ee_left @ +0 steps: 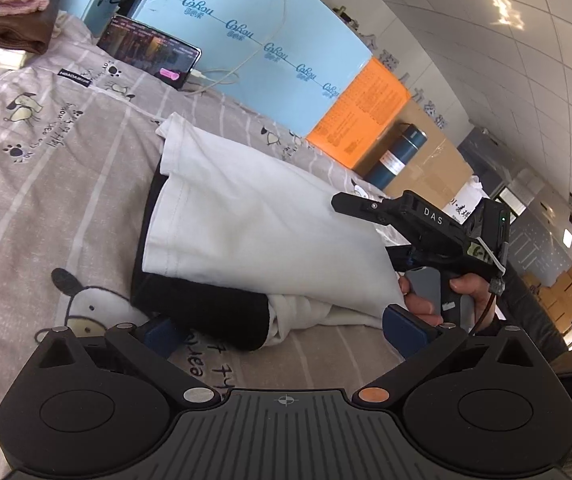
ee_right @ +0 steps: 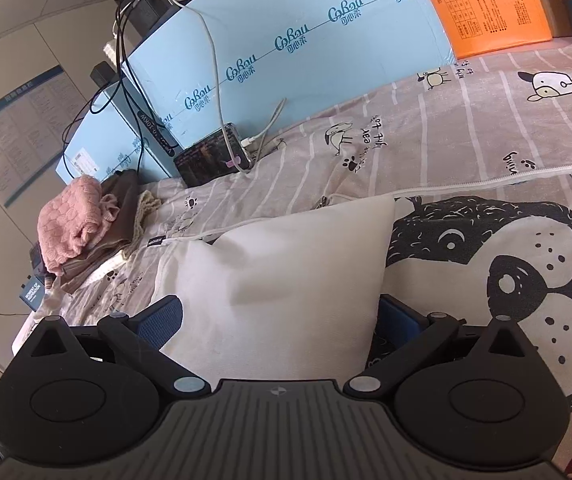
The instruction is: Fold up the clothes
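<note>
both grippers, left gripper (ee_left: pixel 282 334) and right gripper (ee_right: pixel 280 316), sat spread wide around the white garment (ee_left: pixel 254 220), gripping nothing; best to pinch matching near corners first, then fold evenly.

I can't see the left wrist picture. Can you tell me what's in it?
A white garment with black trim lies partly folded on a bedsheet printed with cartoon dogs. The left gripper is open in front of it, and the right gripper, held in a hand, reaches over the cloth.
</note>
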